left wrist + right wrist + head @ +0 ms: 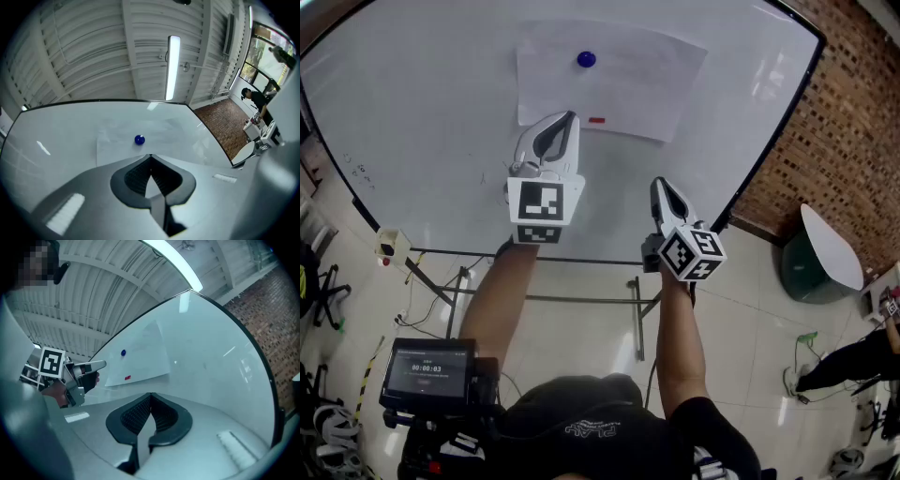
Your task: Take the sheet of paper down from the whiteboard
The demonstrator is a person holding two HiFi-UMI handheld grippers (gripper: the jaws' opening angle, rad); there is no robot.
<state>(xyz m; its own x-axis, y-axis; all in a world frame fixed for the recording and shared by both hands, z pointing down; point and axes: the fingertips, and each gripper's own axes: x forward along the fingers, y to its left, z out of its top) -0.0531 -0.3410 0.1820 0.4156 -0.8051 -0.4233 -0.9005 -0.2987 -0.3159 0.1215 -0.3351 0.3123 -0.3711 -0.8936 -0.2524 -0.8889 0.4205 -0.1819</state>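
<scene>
A white sheet of paper point(609, 80) hangs on the whiteboard point(431, 122), pinned near its top by a round blue magnet point(586, 59); a small red mark point(597, 120) sits at its lower edge. My left gripper point(570, 117) is shut and empty, its tip just below the sheet's lower left part. My right gripper point(658, 185) is shut and empty, lower and to the right, off the paper. In the left gripper view the blue magnet point(139, 139) and paper point(122, 145) lie just beyond the closed jaws. The right gripper view shows the paper point(140, 362) and the left gripper point(101, 364).
The whiteboard stands on a metal frame point(581, 300) over a tiled floor. A brick wall point(844, 141) rises at the right, with a round white table point(830, 246) beside it. A device with a screen point(427, 366) sits at lower left. A person point(853, 361) is at the far right.
</scene>
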